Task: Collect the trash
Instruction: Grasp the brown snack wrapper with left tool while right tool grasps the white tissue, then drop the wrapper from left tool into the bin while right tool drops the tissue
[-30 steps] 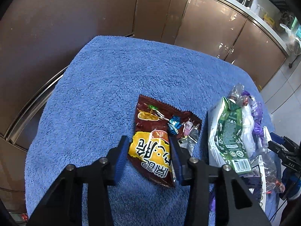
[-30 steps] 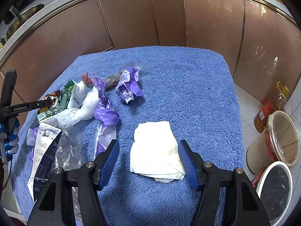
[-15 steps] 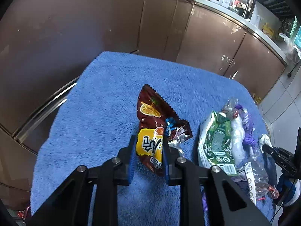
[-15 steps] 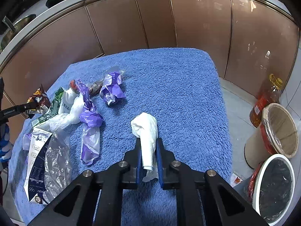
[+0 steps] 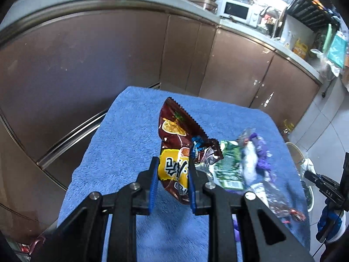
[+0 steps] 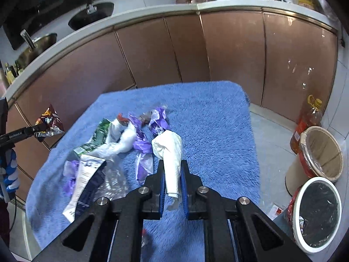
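Both wrappers hang clear above towel (image 6: 209,118)

"DAS" is printed on the right gripper (image 5: 329,193); the snack bag's (image 5: 174,170) characters are unreadable.

Blue terry towel (image 6: 218,118) (covering the surface), green wrapper (image 6: 99,134), purple bags (image 6: 141,139), clear plastic (image 6: 113,179)

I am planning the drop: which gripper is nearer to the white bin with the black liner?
Right. The right gripper, shut on the white tissue, has the white bin close beside it; the left gripper is across the towel.
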`<state>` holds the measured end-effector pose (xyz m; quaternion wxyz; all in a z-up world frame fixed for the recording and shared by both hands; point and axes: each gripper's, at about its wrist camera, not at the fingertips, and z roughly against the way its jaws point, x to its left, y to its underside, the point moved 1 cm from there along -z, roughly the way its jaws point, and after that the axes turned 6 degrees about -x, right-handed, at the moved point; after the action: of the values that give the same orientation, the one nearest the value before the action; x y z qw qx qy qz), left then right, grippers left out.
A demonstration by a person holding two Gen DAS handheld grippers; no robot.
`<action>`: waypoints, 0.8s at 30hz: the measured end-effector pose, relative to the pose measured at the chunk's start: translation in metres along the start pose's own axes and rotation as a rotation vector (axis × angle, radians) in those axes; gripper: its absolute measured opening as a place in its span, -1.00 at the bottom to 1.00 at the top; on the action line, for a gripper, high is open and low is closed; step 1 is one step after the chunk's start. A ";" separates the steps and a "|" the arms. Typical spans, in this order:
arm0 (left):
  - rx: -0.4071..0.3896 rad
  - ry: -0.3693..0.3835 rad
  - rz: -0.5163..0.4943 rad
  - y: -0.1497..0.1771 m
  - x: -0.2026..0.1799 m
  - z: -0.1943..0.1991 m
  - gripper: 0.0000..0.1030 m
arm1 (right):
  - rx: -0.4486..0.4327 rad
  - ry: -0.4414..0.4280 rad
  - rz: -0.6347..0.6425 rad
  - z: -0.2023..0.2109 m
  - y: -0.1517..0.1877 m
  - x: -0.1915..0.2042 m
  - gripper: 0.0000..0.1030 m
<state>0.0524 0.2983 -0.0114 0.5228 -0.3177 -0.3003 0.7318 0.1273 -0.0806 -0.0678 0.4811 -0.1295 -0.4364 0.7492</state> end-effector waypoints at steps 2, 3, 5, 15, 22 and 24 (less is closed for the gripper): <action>-0.015 0.015 -0.017 -0.003 -0.009 0.009 -0.58 | -0.024 0.007 -0.012 0.015 -0.001 0.000 -0.77; -0.025 0.026 -0.029 -0.004 -0.016 0.016 -0.58 | -0.035 0.011 -0.017 0.022 -0.001 0.000 -0.77; -0.042 0.055 -0.051 -0.006 -0.032 0.028 -0.58 | -0.060 0.027 -0.031 0.039 0.000 -0.002 -0.77; -0.068 0.286 -0.188 -0.025 -0.166 0.038 -0.58 | -0.175 0.188 -0.173 0.110 0.007 -0.067 -0.77; 0.017 0.446 -0.357 -0.019 -0.306 0.000 -0.58 | -0.224 0.327 -0.300 0.146 0.026 -0.136 -0.77; 0.053 0.489 -0.407 -0.012 -0.349 -0.014 -0.58 | -0.227 0.370 -0.342 0.152 0.034 -0.159 -0.77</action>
<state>0.1577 -0.0309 0.0417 0.7231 -0.4040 -0.2040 0.5219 0.0933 -0.2992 -0.0414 0.6544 -0.2420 -0.4377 0.5671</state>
